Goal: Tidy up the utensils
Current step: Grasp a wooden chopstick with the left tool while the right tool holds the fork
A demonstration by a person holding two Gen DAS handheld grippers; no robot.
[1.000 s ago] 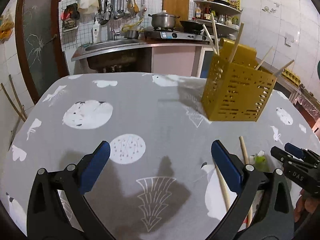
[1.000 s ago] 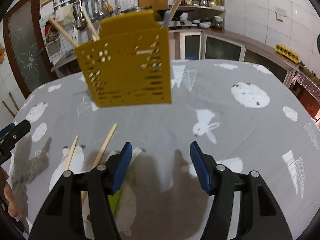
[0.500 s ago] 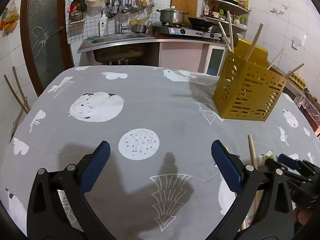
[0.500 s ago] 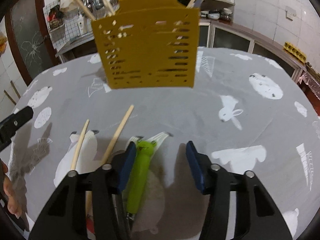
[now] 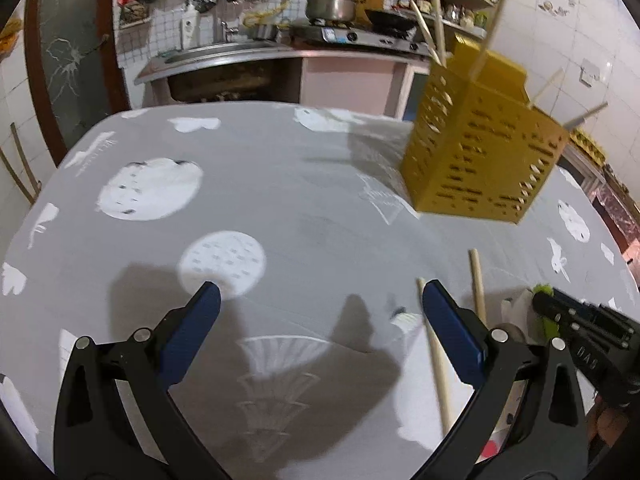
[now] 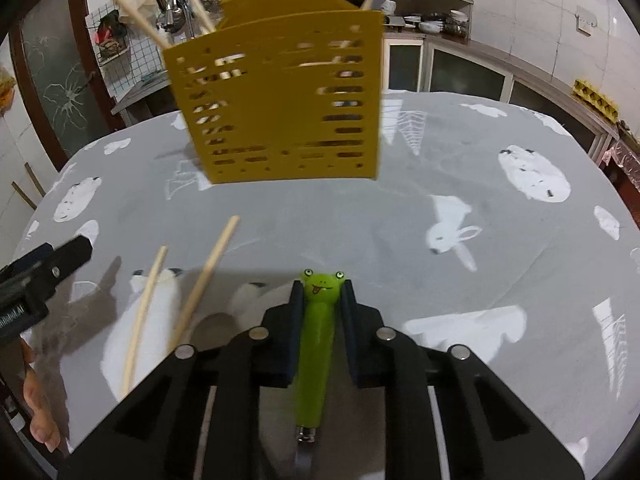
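A yellow perforated utensil holder [image 6: 276,100] stands on the grey tablecloth with several chopsticks sticking out; it also shows in the left wrist view [image 5: 480,148]. My right gripper [image 6: 322,292] is shut on a green frog-handled utensil [image 6: 316,340], close to the cloth. Two wooden chopsticks [image 6: 204,280] lie on the cloth left of it; they show in the left wrist view [image 5: 438,360] beside my right finger. My left gripper [image 5: 320,304] is open and empty above the cloth. The right gripper's tip [image 5: 580,320] shows at the right edge.
The table [image 5: 200,240] has a grey cloth with white prints. Behind it are a sink counter [image 5: 224,56], a stove with a pot [image 5: 332,4] and shelves of jars. The left gripper shows at the left edge of the right wrist view [image 6: 36,280].
My right gripper has closed on the green frog-handled utensil, which lay between its open jaws half a second ago. The left gripper shifted slightly to the right, still open.
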